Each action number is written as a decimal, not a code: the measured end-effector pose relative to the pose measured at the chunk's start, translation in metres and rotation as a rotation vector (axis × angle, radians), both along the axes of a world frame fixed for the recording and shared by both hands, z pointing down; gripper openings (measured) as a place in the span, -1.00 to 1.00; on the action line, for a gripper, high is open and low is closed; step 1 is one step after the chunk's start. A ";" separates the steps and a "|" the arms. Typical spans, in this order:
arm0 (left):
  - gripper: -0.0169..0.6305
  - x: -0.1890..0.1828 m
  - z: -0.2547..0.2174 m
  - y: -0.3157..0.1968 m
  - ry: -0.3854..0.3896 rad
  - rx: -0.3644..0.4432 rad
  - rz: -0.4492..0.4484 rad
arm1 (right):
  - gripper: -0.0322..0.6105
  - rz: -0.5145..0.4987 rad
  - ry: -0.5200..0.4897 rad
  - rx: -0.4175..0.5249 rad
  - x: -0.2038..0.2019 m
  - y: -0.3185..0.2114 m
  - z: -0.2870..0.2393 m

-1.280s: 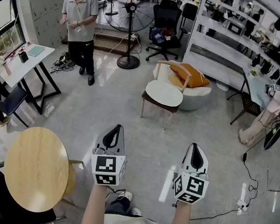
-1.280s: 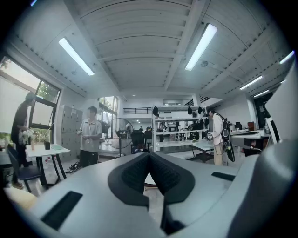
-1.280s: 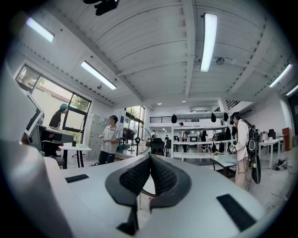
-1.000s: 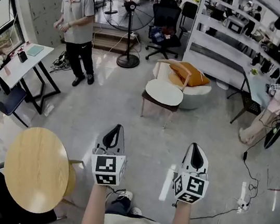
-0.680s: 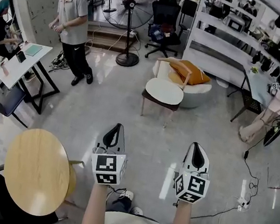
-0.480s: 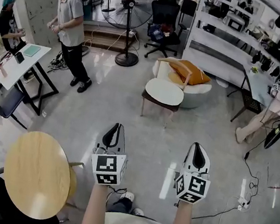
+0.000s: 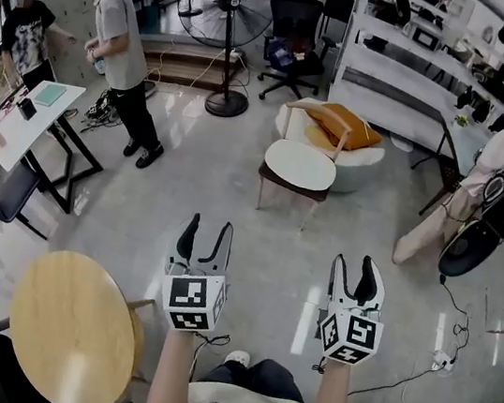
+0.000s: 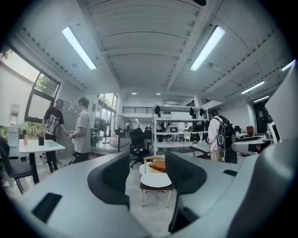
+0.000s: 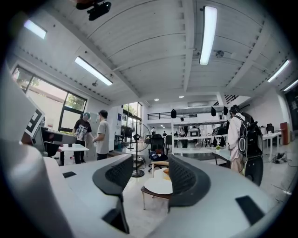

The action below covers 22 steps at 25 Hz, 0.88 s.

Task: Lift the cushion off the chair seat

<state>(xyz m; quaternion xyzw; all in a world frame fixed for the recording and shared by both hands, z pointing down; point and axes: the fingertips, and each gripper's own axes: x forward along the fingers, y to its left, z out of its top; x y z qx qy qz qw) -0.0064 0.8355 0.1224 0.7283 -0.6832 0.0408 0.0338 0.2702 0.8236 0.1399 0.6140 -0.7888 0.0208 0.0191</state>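
**Open workshop, pale floor**

A glossy grey floor (image 7: 188, 186) spreads between a round wooden table (image 7: 71, 328), a white desk (image 7: 33, 114) by the windows (image 8: 39, 100), a pedestal fan (image 7: 226, 102), a black office chair (image 7: 292, 36) and white shelving (image 7: 400, 75) (strip lights (image 8: 207, 46) overhead).

Head view: looking steeply down from high up, standing well back from the chair (image 7: 297, 170). Left gripper view, right gripper view: sitting lower, side by side, facing level. All three are sharing that chair, far off.
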 end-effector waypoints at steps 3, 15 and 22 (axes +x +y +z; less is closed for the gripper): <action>-0.22 -0.009 0.002 -0.013 0.003 -0.009 -0.001 | -0.07 -0.017 0.007 -0.013 -0.012 -0.012 0.003; -0.22 -0.018 0.040 -0.090 0.022 -0.057 -0.009 | -0.03 -0.042 0.021 -0.057 -0.027 -0.090 0.036; -0.22 -0.021 0.040 -0.199 0.020 -0.073 -0.038 | -0.03 -0.058 0.016 -0.065 -0.026 -0.208 0.034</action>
